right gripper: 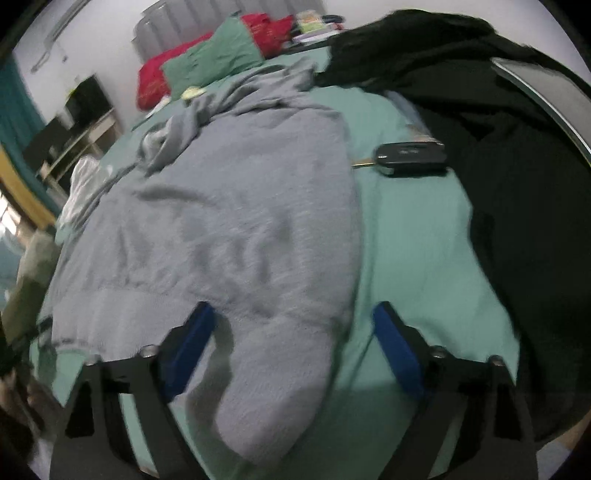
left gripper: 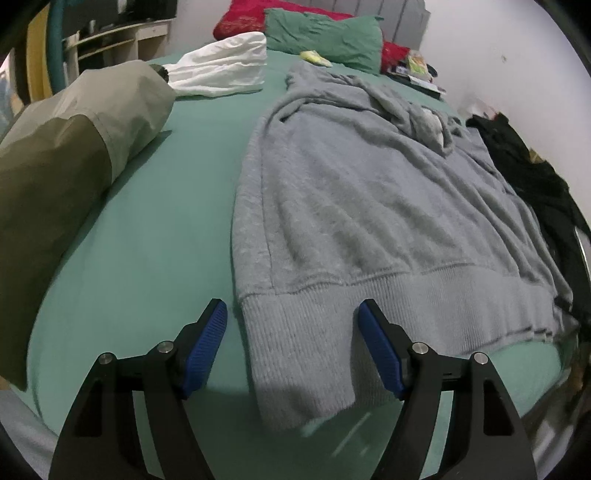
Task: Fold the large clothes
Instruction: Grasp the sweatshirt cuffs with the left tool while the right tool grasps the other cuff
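Grey sweatshirt (left gripper: pixel 369 206) lies spread flat on the green bed (left gripper: pixel 147 258), its ribbed hem (left gripper: pixel 332 314) turned toward the foot edge and draping slightly over it, its upper part bunched into folds at the far end toward the pillows. At the hem's left corner the left claw (left gripper: pixel 291 347) sits with its jaws released and wide, the blue pads (left gripper: pixel 207 347) standing either side of the ribbed corner without pressing on it; one pad is over bare sheet just beside the sweatshirt, the other over the hem. At the hem's other corner the right claw (right gripper: pixel 291 350) is likewise released, jaws apart, with the rounded grey corner hanging between its fingers and no pad squeezing the cloth; that view is blurred. Beside the sweatshirt on its right side a black car key (right gripper: pixel 410 157) lies on the sheet, close to the fabric edge, and beyond it a heap of black clothing (right gripper: pixel 498 147) covers that side of the bed. On the sweatshirt's left side, apart from it, rests an olive and beige folded garment (left gripper: pixel 74 155), with a crumpled white cloth (left gripper: pixel 225 66) farther up. Past the sweatshirt's bunched end lie a green pillow (left gripper: pixel 325 37) and a red pillow (left gripper: pixel 240 18) against the headboard.
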Action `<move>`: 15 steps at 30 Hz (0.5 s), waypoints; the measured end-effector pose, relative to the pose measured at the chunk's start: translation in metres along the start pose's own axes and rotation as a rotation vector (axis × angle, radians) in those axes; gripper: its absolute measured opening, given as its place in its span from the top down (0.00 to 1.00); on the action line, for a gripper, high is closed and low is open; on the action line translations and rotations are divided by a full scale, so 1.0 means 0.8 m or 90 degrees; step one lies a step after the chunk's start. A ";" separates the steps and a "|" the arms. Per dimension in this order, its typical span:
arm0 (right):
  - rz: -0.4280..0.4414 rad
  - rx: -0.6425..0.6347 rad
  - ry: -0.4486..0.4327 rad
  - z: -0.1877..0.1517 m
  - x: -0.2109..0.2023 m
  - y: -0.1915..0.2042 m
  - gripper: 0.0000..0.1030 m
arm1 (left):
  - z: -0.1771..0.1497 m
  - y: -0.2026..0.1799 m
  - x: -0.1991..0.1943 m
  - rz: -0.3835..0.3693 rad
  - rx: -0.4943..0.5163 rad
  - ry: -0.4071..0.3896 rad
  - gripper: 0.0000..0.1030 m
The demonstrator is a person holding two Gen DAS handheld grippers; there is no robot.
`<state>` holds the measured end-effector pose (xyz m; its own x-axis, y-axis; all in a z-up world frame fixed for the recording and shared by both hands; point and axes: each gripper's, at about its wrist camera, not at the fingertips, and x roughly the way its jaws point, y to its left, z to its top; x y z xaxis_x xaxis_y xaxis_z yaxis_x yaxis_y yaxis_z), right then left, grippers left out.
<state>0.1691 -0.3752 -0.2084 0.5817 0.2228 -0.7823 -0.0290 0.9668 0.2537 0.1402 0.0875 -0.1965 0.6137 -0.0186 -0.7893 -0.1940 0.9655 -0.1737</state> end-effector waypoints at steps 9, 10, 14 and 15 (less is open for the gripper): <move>-0.020 0.021 -0.029 -0.009 -0.015 -0.005 0.84 | 0.001 -0.020 -0.011 -0.029 0.041 0.010 0.78; -0.017 0.030 -0.040 -0.010 -0.021 -0.007 0.86 | 0.000 -0.024 -0.018 -0.030 0.043 0.007 0.81; -0.007 0.021 -0.092 -0.012 -0.053 0.002 0.88 | 0.001 -0.030 -0.053 -0.039 0.043 -0.027 0.83; -0.002 0.023 -0.101 -0.013 -0.060 0.003 0.88 | 0.003 -0.030 -0.063 -0.042 0.043 -0.032 0.83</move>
<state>0.1330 -0.3821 -0.1762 0.7034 0.1941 -0.6837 0.0012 0.9617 0.2742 0.1159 0.0660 -0.1512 0.6614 -0.0720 -0.7466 -0.1003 0.9780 -0.1831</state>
